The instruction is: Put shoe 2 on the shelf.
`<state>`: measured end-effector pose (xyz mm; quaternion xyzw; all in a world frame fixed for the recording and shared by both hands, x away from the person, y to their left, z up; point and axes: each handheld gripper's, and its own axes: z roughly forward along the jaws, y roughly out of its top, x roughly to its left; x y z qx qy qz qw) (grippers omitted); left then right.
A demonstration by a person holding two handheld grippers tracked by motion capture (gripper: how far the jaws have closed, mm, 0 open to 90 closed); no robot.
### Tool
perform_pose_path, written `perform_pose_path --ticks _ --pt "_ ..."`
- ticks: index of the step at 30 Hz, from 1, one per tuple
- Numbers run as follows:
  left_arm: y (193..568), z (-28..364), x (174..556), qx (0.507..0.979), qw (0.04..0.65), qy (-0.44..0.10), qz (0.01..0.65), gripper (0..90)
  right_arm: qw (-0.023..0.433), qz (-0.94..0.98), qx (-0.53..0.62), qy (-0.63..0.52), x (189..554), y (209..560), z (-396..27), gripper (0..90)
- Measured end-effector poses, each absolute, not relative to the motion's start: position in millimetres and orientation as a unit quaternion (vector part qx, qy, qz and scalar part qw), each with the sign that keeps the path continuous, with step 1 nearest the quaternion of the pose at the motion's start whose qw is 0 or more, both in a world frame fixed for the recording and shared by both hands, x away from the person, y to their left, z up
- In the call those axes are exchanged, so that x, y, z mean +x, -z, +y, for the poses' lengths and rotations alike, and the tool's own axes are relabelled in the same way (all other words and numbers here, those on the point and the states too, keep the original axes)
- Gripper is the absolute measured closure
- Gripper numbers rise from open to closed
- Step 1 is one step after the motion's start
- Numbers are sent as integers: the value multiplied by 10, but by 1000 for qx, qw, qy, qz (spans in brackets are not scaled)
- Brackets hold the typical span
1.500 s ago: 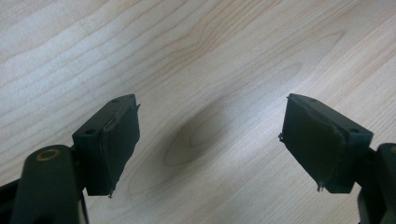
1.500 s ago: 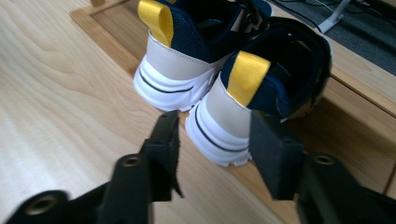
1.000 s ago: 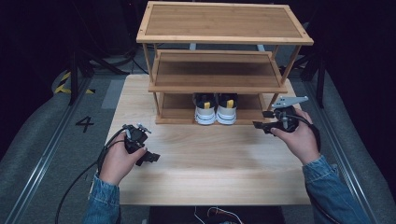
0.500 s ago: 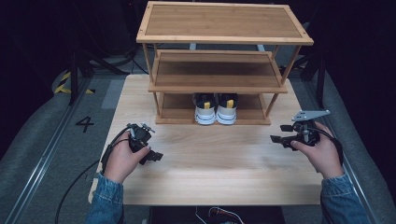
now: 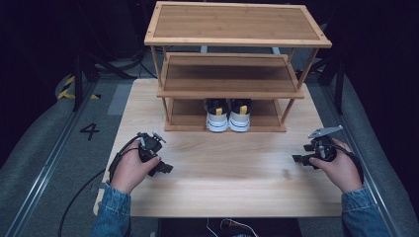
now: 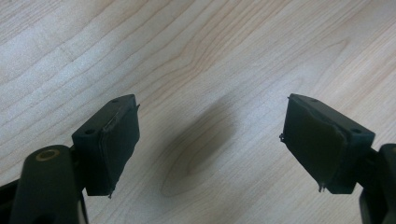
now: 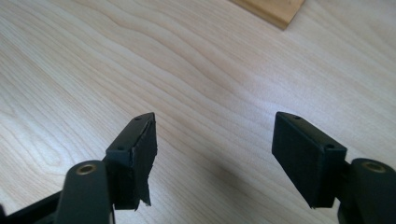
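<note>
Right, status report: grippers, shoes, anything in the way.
Left gripper open, empty, low over table. Right gripper just opened wide, nothing between its jaws. Pair of sneakers on bottom tier of shoe rack, toes out. Nothing lies between grippers and sneakers.

My 2 black grippers, left gripper (image 5: pixel 165 168) and right gripper (image 5: pixel 298 159), trail black cables; my sleeves (image 5: pixel 112 213) are blue denim.

Pair of white sneakers (image 5: pixel 228 115) stands upright, side by side, on rack's bottom shelf (image 5: pixel 188 118).
</note>
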<state>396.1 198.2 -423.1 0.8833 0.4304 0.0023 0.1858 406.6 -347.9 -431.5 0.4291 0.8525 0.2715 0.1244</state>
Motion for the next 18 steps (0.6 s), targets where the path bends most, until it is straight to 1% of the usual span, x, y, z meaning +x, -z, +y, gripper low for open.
perform_pose_path --ticks 4,9,12,14,18 --pt "4256 1978 3973 885 182 -6 429 188 121 851 432 -272 4075 4395 -3526 303" --pt "4284 1976 3982 884 177 -12 433 185 134 843 432 -291 4057 4441 -3594 302" --pt "4297 1977 3990 879 181 -19 440 177 144 829 441 -312 4055 4462 -3662 302" --pt "4307 1983 3998 876 182 -22 445 175 160 812 455 -328 4072 4474 -3721 301" --pt "4311 1993 4010 875 180 -33 448 177 171 804 463 -331 4086 4496 -3755 296"
